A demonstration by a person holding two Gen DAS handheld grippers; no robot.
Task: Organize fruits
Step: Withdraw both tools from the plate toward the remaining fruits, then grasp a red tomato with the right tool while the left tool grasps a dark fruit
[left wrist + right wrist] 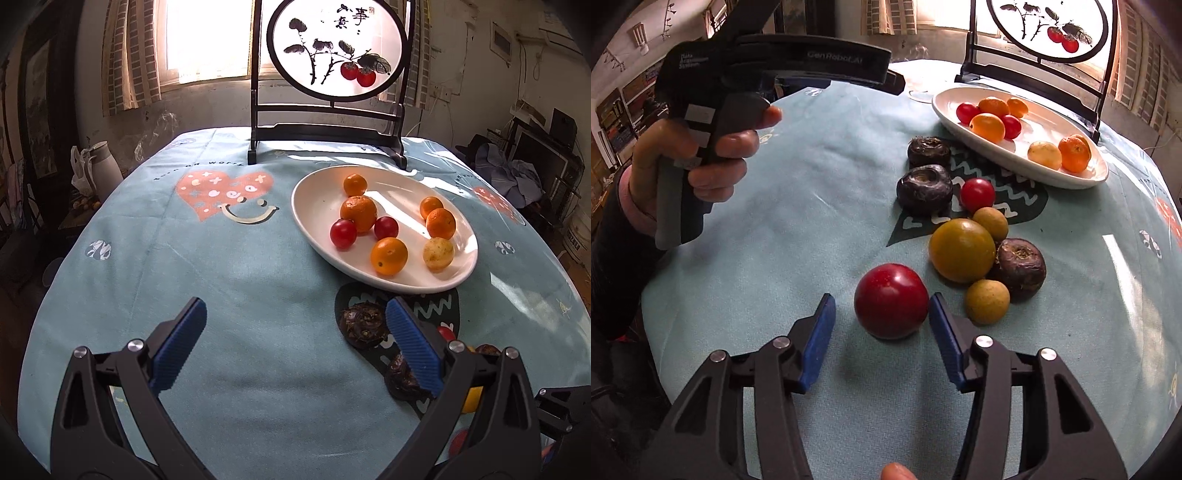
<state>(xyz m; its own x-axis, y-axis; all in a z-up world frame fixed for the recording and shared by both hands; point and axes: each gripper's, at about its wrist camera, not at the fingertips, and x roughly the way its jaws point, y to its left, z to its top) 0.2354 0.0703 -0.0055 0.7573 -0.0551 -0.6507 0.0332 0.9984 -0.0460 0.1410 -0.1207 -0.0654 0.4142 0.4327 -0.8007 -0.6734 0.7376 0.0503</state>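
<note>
The right gripper (882,325), jaws wide, nears the smooth, round, bruisable red tomato (891,301) near the table's front edge, best pinched gently across its middle.

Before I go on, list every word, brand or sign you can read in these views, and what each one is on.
"GenRobot.AI": black body of the left handheld gripper.
Small white lines at its rear end: too blurred to read.
Black brush characters on the round painted screen in its dark wooden stand: visible, not legible to me.
Dark curved lettering on the light-blue printed tablecloth: only partly legible, "...OR WORK...".
Nothing readable on the white oval plate.
</note>
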